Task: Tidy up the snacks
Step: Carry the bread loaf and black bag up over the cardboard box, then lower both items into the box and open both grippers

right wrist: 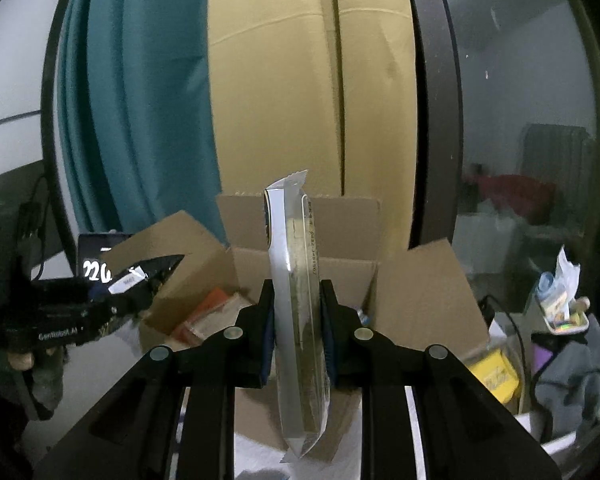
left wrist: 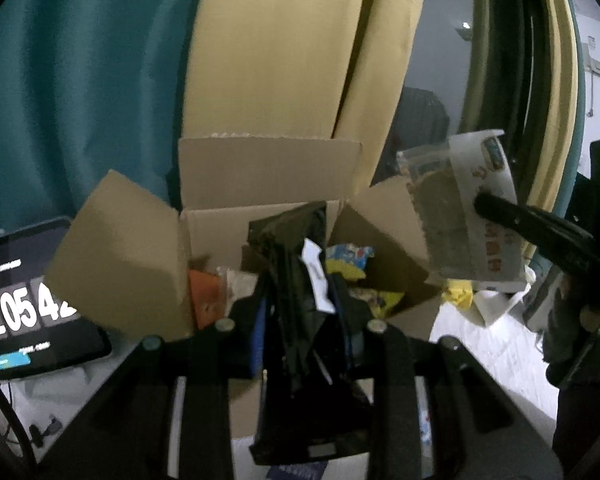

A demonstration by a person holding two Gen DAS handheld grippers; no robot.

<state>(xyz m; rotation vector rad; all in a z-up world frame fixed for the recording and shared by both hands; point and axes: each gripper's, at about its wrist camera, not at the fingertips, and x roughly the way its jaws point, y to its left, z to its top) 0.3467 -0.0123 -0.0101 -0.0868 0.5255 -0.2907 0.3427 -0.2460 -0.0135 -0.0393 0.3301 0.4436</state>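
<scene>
While both hands hold their tools above the desk (left wrist: 496, 344), each claw is clamped on a snack packet in front of the open cardboard box (left wrist: 260, 184). Just in front of the box, the left claw (left wrist: 300, 316) grips a black packet (left wrist: 300, 360) with a white label, which hangs crumpled between its blue-padded fingers (left wrist: 260, 328). To the right of the box, the right claw (right wrist: 298, 320) pinches a clear-and-white packet (right wrist: 296, 300) edge-on between its pads, the packet standing upright with its sealed top rising above the box's rear flap; in the left wrist view the same packet (left wrist: 460, 208) shows broadside, with brownish contents and red print.

Inside the box lie an orange packet (left wrist: 206, 296) on the left side and blue-and-yellow packets (left wrist: 350, 260) on the right side. Left of the box a tablet (left wrist: 24, 304) shows large white digits. Behind the box stand tall flat cardboard sheets (left wrist: 284, 48), with a teal curtain (left wrist: 80, 80) to their left. Right of the box, yellow packets (right wrist: 494, 372) and a grey cloth (right wrist: 572, 376) lie on the desk. A hand (right wrist: 22, 360) grips the left tool's handle.
</scene>
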